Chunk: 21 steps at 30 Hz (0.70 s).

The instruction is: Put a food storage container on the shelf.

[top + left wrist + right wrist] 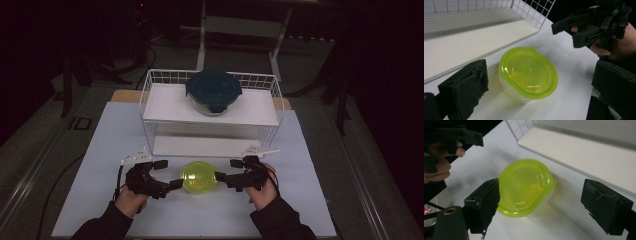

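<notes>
Your tub [199, 177], beside the rack [150, 92], looks light, thin and slippery, so pinch its lid rim; both tools, left tool [166, 175] and right tool [227, 170], stand spread, empty.

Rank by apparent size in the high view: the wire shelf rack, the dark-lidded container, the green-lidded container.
1. wire shelf rack, clearly largest.
2. dark-lidded container.
3. green-lidded container, smallest, although it is nearer the camera.

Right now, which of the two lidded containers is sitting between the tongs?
The yellow-green container, down on the white table with open tongs on either side. The other, the dark teal-lidded container, sits up on the wire rack's top shelf, farther back.
</notes>
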Motion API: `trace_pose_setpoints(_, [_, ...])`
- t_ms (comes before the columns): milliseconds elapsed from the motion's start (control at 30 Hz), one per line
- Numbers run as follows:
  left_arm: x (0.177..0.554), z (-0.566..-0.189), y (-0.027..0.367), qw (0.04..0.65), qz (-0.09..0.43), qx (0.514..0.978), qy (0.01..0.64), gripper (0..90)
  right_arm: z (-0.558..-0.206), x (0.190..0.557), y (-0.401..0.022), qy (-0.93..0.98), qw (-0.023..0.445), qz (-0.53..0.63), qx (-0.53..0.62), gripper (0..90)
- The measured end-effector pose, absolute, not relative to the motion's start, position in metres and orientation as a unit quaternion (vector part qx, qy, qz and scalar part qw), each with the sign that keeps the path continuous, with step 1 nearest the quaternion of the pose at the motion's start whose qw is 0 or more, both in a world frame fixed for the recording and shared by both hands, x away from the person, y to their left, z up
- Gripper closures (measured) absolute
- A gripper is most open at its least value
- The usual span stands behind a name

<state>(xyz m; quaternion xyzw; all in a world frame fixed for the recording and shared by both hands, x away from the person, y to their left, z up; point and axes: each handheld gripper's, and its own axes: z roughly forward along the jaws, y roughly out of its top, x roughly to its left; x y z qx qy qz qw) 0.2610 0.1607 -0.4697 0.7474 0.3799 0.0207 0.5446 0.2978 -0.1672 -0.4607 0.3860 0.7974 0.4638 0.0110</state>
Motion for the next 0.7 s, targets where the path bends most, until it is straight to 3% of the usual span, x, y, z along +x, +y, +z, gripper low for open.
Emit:
trace_pose_setpoints(267, [0.275,-0.479,0.159,0.533,-0.009,0.738,0.414,0.1,-0.472,0.308,-0.16,0.785,-0.037,0.454,0.419,15.7])
trace_pose_setpoints(300, [0.28,-0.483,0.159,0.528,-0.04,0.734,0.426,0.1,-0.473,0.309,-0.16,0.783,-0.043,0.454,0.423,18.5])
trace_pose_setpoints(433, [0.286,-0.491,0.159,0.514,-0.078,0.723,0.454,0.3,-0.478,0.316,-0.16,0.769,-0.071,0.451,0.447,24.8])
trace_pose_setpoints(700, [0.295,-0.505,0.158,0.491,-0.144,0.696,0.503,18.0,-0.494,0.32,-0.156,0.761,-0.11,0.424,0.478,43.1])
